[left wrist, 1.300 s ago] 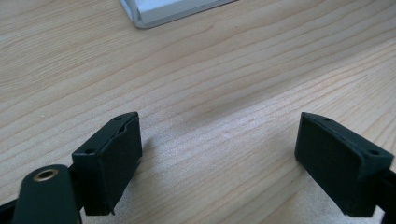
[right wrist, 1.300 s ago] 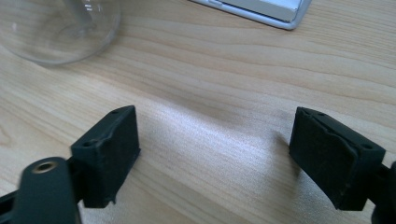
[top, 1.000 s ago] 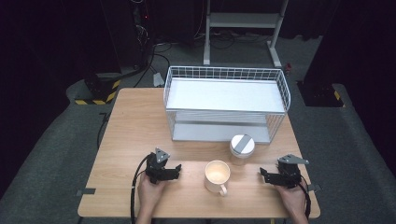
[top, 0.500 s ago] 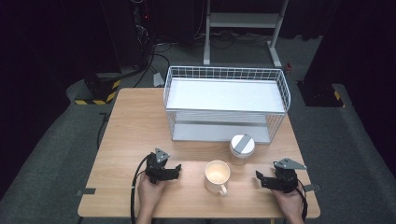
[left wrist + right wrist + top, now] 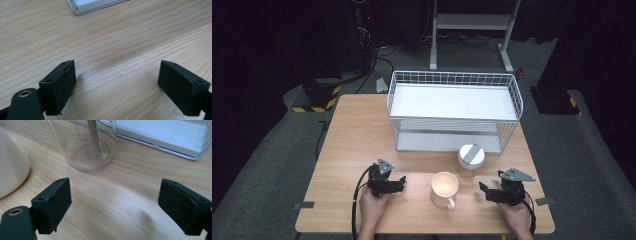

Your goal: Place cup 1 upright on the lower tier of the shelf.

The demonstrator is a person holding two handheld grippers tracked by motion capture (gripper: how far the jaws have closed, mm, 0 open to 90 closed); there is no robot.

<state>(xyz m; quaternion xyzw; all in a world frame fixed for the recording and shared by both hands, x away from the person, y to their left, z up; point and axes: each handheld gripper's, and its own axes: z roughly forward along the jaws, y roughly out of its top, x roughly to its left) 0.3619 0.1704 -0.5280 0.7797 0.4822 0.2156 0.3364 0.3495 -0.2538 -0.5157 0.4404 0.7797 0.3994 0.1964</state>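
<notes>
1. Wooden surface (image 5: 352, 130) carries everything; both tools sit near its front edge.
2. Left tool (image 5: 401, 181), jaws apart and empty, lies left of the cream mug (image 5: 445, 188).
3. Right tool (image 5: 482, 189), jaws apart and empty, lies right of the mug.
4. Clear lidded jar (image 5: 471, 158) stands just behind the mug, before the white wire rack (image 5: 455, 111).

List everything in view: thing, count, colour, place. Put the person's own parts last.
table: one, light wood, centre of the high view.
wire rack: one, white, two shelves, far half of the table.
mug: one, cream, handle toward the person, near edge between the two tools.
jar: one, clear with a white and grey lid, just right of the mug, in front of the rack.
stand: one, white frame, on the floor beyond the table.
left tool: one, black, open, left of the mug.
right tool: one, black, open, right of the mug.
hands: two, at the near edge.
</notes>
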